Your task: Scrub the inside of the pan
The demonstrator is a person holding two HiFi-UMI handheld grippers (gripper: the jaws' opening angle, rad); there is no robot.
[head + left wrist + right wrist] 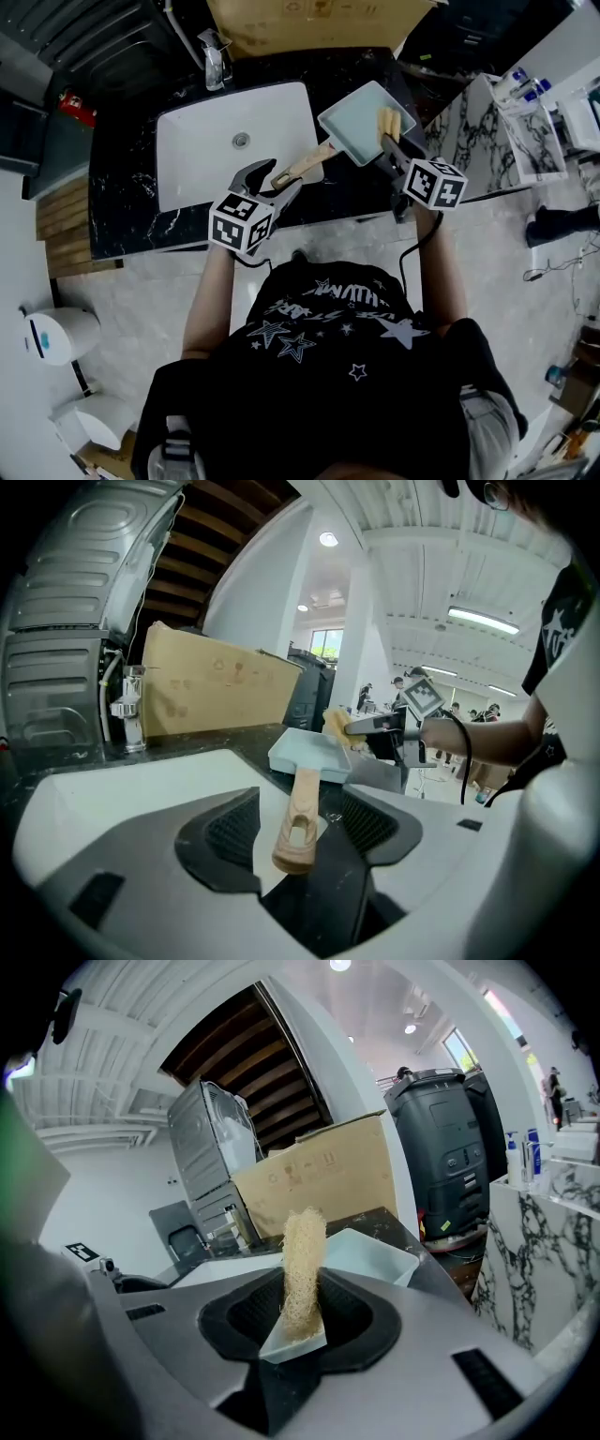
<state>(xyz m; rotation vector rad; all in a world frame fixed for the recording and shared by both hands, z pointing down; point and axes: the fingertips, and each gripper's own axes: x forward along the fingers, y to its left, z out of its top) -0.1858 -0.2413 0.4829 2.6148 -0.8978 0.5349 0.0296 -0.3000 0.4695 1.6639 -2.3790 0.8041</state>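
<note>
A pale blue rectangular pan [356,120] with a wooden handle [302,169] rests on the black counter [127,202], right of the sink. My left gripper [275,180] stands open around the handle [302,799], with its pads apart from the wood on both sides. The pan [309,754] lies just beyond the handle. My right gripper [391,142] is shut on a tan loofah scrubber [386,122], held over the pan's right part. In the right gripper view the loofah [302,1269] stands upright between the jaws, in front of the pan [380,1255].
A white sink [211,150] with a chrome faucet [214,58] is set in the counter to the left. A cardboard box [309,19] stands behind. A white marble counter [473,131] with bottles [525,86] is at the right.
</note>
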